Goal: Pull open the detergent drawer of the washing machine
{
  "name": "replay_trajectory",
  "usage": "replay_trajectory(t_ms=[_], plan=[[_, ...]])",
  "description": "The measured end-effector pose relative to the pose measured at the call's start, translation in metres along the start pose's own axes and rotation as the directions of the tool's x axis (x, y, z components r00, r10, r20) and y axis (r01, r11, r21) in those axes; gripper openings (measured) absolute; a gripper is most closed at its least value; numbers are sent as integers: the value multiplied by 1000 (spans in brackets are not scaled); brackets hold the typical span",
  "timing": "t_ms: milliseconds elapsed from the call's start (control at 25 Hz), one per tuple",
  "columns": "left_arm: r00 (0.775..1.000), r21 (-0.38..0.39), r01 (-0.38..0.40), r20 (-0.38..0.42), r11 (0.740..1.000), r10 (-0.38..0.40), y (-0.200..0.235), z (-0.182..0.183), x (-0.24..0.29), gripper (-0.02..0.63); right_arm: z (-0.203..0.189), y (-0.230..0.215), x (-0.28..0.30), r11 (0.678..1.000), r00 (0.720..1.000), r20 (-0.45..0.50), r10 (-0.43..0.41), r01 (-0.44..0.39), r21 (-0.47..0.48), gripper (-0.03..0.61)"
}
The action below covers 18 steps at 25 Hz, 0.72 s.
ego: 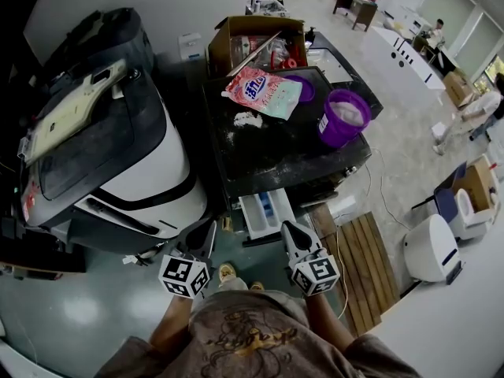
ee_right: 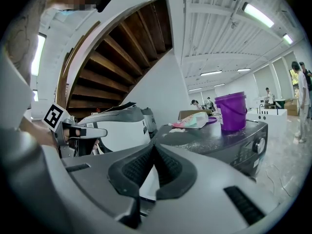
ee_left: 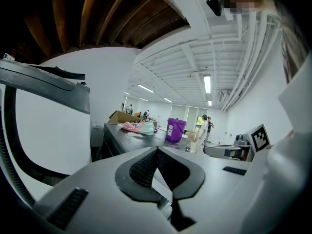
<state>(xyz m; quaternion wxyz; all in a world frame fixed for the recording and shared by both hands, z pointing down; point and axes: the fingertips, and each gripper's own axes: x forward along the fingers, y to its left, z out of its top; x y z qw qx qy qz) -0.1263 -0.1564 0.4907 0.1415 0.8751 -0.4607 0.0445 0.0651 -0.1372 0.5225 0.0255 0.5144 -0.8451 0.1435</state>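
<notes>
1 rectangular white plastic drawer [ego: 264, 212], open

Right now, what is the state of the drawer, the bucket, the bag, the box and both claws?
Detergent drawer: pulled out, open.
Purple bucket: upright, uncovered.
Detergent bag: lying flat on the washing machine.
Cardboard box: flaps open.
Left claw: shut, empty.
Right claw: shut, empty.
</notes>
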Motion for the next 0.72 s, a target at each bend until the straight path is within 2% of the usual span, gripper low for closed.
replay_trajectory(t_ms=[720], plan=[[1000, -22, -13, -6, 1000, 13, 1, -5, 2, 21, -3, -1, 3, 1000, 1000, -20, 14, -14, -6, 3]])
